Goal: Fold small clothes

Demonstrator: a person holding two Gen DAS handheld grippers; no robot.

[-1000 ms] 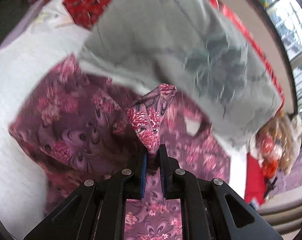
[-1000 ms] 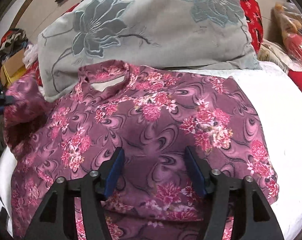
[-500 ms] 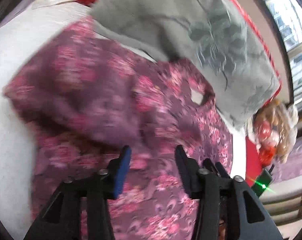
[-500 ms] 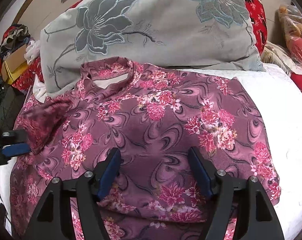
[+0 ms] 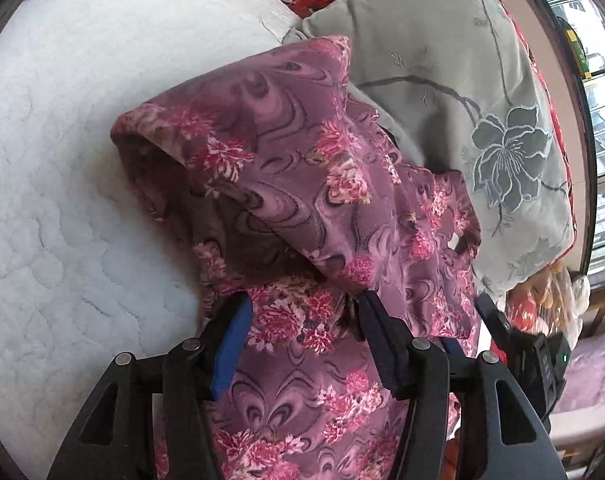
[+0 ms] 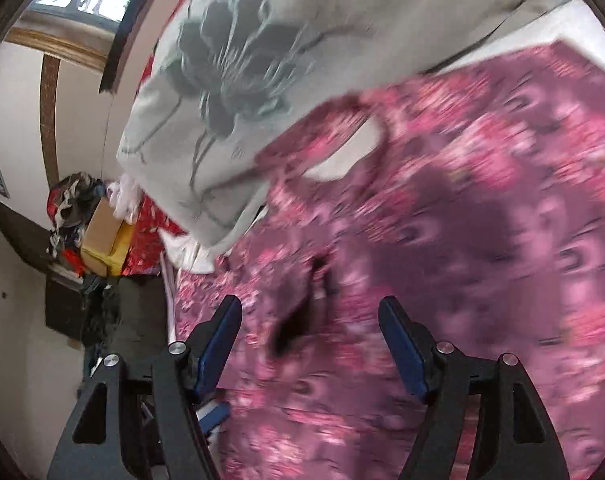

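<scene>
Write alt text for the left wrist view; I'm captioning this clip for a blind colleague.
The open left gripper hovers over a purple floral top lying on a white quilt, one sleeve folded across the body. A grey flowered pillow lies behind the top.

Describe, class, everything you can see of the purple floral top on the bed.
The purple floral top is thin, soft-looking fabric printed with pink blossoms and dark swirls. It lies on a white quilted cover, its open neckline against a grey flower-embroidered pillow. One sleeve lies folded over the body, its cuff gaping. The left gripper and right gripper hover open above it.
</scene>
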